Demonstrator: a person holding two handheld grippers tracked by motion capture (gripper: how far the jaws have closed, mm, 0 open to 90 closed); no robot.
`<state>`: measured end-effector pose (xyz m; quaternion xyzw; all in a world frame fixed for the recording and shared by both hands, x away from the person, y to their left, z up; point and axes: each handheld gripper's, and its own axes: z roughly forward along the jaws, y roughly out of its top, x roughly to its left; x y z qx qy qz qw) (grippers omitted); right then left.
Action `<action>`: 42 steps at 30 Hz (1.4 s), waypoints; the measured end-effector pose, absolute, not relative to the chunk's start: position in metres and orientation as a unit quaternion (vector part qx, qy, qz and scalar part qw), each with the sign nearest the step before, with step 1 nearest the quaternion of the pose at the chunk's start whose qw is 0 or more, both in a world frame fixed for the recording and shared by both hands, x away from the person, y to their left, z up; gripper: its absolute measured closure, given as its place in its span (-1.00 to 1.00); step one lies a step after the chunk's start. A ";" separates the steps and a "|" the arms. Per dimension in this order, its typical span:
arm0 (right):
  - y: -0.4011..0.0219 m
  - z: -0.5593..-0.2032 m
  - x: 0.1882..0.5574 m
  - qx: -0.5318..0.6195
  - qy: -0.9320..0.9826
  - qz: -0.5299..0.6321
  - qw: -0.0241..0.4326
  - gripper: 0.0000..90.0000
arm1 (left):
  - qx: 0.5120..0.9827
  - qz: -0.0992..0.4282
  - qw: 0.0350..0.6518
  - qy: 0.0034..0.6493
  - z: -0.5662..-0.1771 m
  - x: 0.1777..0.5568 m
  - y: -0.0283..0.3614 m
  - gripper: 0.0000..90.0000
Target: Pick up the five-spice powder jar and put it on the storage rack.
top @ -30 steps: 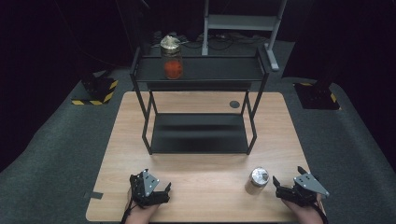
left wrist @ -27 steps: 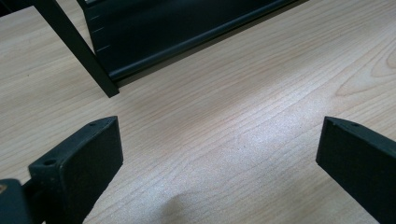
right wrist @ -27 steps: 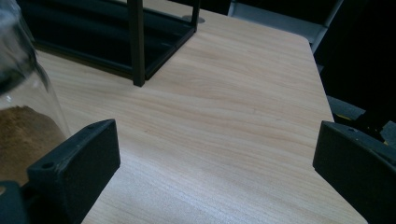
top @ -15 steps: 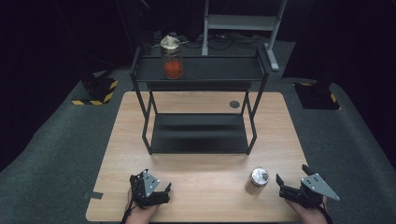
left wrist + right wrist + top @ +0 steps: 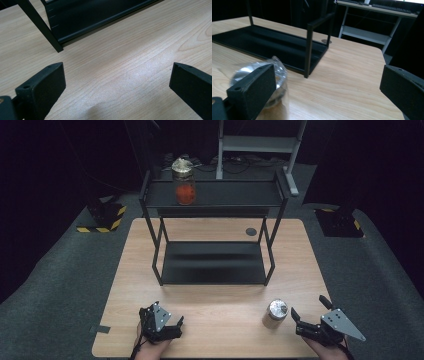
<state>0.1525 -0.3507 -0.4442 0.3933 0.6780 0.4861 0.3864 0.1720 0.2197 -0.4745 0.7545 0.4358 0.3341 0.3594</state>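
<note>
A small jar with a silvery foil-covered top (image 5: 275, 312) stands on the wooden table (image 5: 220, 327) near its front right. My right gripper (image 5: 308, 315) rests just right of it, open; in the right gripper view the jar (image 5: 262, 77) sits behind the left jaw, outside the gap. My left gripper (image 5: 170, 324) lies open at the front left over bare wood (image 5: 117, 72). A second jar with red contents (image 5: 184, 183) stands on the top shelf of the black rack (image 5: 215, 200).
The rack's lower shelf (image 5: 212, 261) sits on the table's middle; its front leg (image 5: 41, 27) is near my left gripper. A dark round grommet (image 5: 251, 231) lies behind the rack. Grey carpet and a metal stand (image 5: 260, 145) surround the table.
My right gripper has slid a little right and toward the table's front edge, away from the foil-topped jar. The left gripper and both jars have stayed put.
</note>
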 end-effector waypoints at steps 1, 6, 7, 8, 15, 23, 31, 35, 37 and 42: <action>-0.350 -0.444 0.152 0.392 0.678 0.489 0.385 -1.00 | 0.755 0.334 0.359 0.435 -0.475 0.172 0.220 -0.98; -0.346 -0.443 0.151 0.385 0.680 0.497 0.378 -1.00 | 0.754 0.335 0.359 0.436 -0.475 0.172 0.220 -0.98; -0.344 -0.443 0.151 0.382 0.681 0.498 0.377 -1.00 | 0.754 0.334 0.360 0.436 -0.475 0.172 0.220 -0.98; -0.343 -0.442 0.151 0.381 0.682 0.499 0.375 -1.00 | 0.755 0.334 0.359 0.436 -0.474 0.172 0.220 -0.98; -0.334 -0.443 0.150 0.372 0.686 0.507 0.367 -1.00 | 0.754 0.336 0.360 0.435 -0.475 0.171 0.220 -0.98; -0.324 -0.445 0.150 0.373 0.686 0.514 0.356 -1.00 | 0.754 0.335 0.361 0.434 -0.475 0.171 0.220 -0.98; -0.312 -0.453 0.153 0.371 0.689 0.516 0.348 -1.00 | 0.756 0.336 0.360 0.431 -0.475 0.171 0.220 -0.98; -0.305 -0.457 0.154 0.372 0.691 0.512 0.349 -1.00 | 0.757 0.336 0.360 0.430 -0.475 0.171 0.220 -0.98; -0.302 -0.459 0.155 0.371 0.692 0.512 0.350 -1.00 | 0.757 0.336 0.360 0.430 -0.475 0.171 0.220 -0.98; -0.296 -0.463 0.158 0.377 0.692 0.508 0.348 -1.00 | 0.757 0.335 0.361 0.430 -0.475 0.171 0.220 -0.98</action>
